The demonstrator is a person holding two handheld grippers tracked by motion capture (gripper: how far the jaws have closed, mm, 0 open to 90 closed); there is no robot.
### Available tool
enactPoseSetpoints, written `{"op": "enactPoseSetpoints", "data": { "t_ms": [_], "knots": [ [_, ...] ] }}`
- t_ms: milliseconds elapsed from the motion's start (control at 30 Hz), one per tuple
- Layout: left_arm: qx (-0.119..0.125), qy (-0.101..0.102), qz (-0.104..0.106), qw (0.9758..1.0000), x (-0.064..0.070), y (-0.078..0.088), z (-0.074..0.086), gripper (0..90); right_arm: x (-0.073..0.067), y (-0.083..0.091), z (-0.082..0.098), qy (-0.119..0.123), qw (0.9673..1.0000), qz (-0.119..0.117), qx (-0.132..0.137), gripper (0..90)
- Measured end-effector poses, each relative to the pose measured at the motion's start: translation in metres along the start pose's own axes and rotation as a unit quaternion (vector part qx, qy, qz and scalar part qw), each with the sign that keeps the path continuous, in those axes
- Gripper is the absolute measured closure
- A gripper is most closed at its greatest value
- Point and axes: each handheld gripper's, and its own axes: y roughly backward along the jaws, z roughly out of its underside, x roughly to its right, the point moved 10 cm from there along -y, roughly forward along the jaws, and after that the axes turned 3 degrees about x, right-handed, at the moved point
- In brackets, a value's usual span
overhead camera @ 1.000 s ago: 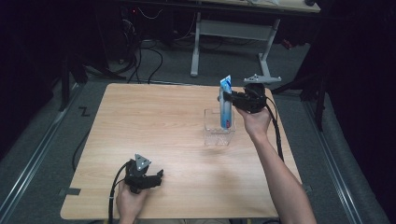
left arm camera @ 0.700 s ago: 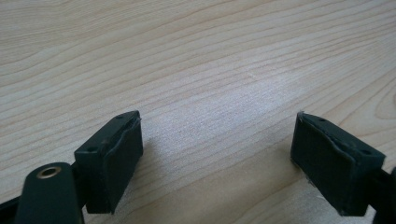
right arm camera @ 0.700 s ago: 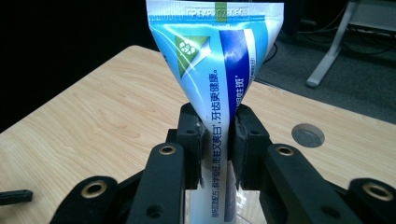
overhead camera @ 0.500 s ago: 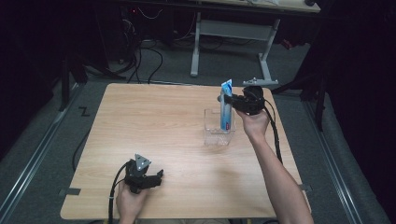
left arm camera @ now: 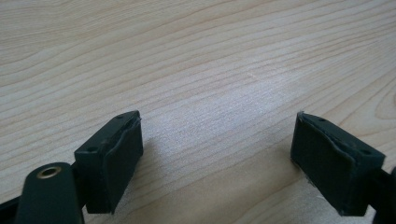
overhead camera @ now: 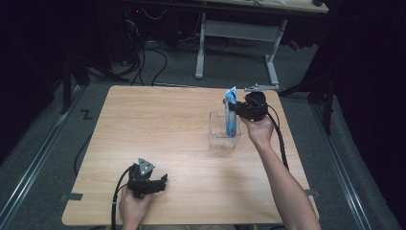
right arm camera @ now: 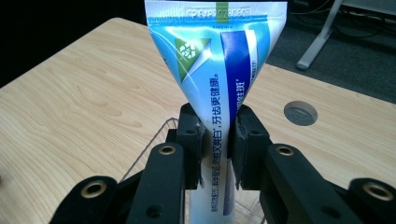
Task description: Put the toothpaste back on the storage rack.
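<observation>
The right gripper (overhead camera: 238, 111) is clamping the blue-and-white plastic toothpaste tube (right arm camera: 219, 84) upright, crimped end up, so its lower end is standing inside the clear square plastic container (overhead camera: 223, 138). The left gripper (left arm camera: 215, 158), jaws apart (nothing between them), is idling well away from the container.

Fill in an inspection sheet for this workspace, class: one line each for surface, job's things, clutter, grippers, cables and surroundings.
Surface: wooden table, round grommet near its far edge.
Job's things: toothpaste tube upright, crimped end up, lower end inside the clear box.
Clutter: nothing seen.
Grippers: right gripper shut on the tube; left gripper open, holding nothing, low over the table near the front edge.
Cables: one black cable trails from the right gripper along the forearm, another from the left gripper.
Surroundings: dark room, grey floor, desk frame and loose wires behind the table.
</observation>
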Motion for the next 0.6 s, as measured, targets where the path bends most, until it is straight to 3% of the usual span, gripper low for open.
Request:
{"op": "enactPoseSetpoints", "data": {
  "t_ms": [600],
  "knots": [
    [0.001,0.002,0.001,1.0,0.0,0.0,0.0,17.2,-0.012,-0.014,0.012,0.027,0.9991,-0.009,-0.032,75.5]
  ]
}}
